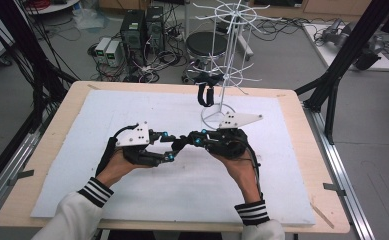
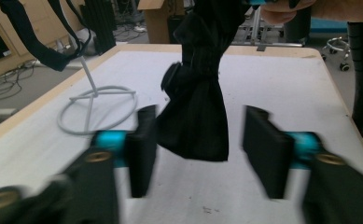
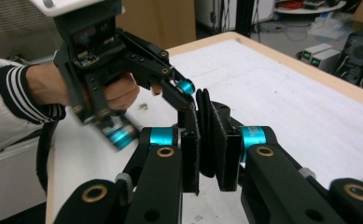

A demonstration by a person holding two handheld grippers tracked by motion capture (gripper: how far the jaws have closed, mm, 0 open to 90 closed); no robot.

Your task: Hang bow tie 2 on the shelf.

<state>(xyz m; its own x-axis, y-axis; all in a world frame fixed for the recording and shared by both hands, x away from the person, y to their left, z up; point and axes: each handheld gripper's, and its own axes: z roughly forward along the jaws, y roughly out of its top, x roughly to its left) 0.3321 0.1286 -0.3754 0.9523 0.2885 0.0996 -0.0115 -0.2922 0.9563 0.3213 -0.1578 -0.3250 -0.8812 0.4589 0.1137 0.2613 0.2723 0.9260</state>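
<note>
Black cloth, a strap or band (image 3: 206, 133), is pinched flat in my right gripper (image 3: 206, 154) above the middle of the white mat (image 1: 132, 195). My left gripper (image 2: 198, 144) stands apart around its hanging end, pads not pressing. I judge the risk is a slip: one thin grip, limp fabric, and it drops. Behind stands the white wire rack (image 1: 227, 60), with another black strap (image 1: 205, 95) hanging on it; its hooks could snag my right gripper.
</note>
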